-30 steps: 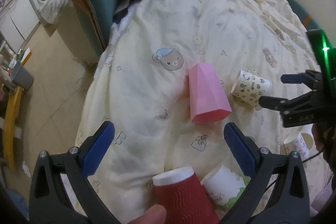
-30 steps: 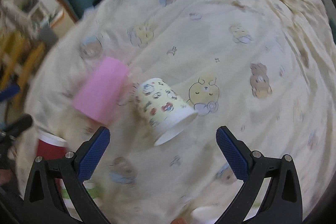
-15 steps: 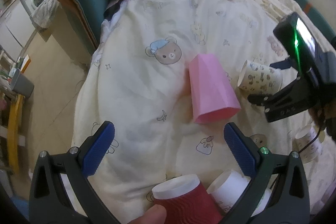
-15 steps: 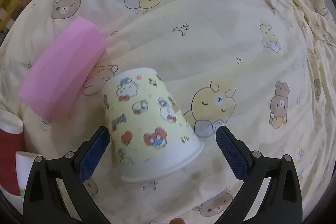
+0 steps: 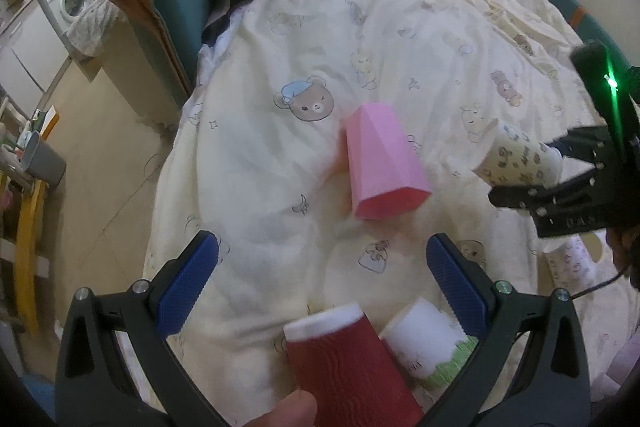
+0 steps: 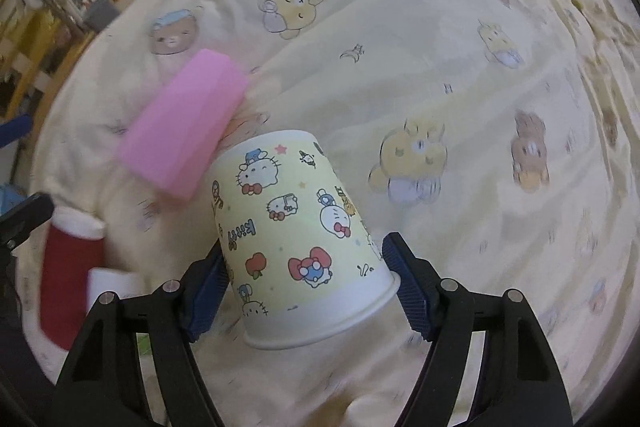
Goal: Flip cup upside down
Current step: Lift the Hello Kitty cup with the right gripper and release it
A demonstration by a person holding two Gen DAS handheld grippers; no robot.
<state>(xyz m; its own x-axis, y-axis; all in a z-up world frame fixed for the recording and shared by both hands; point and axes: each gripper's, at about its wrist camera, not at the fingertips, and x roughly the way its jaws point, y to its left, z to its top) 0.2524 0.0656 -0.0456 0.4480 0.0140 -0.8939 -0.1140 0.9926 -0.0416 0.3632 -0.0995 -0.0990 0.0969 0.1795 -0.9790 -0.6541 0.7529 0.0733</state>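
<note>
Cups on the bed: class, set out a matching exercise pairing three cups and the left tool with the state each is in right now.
Column A
1. Hello Kitty cup
2. pink cup
3. red cup
4. left tool

Column B
a. lying on its side on the quilt, untouched
b. open, gripping nothing
c. clamped between the right tool's blue pads
d. beside a white cup with green print, right under the left tool

Pairs: 1-c, 2-a, 3-d, 4-b
</note>
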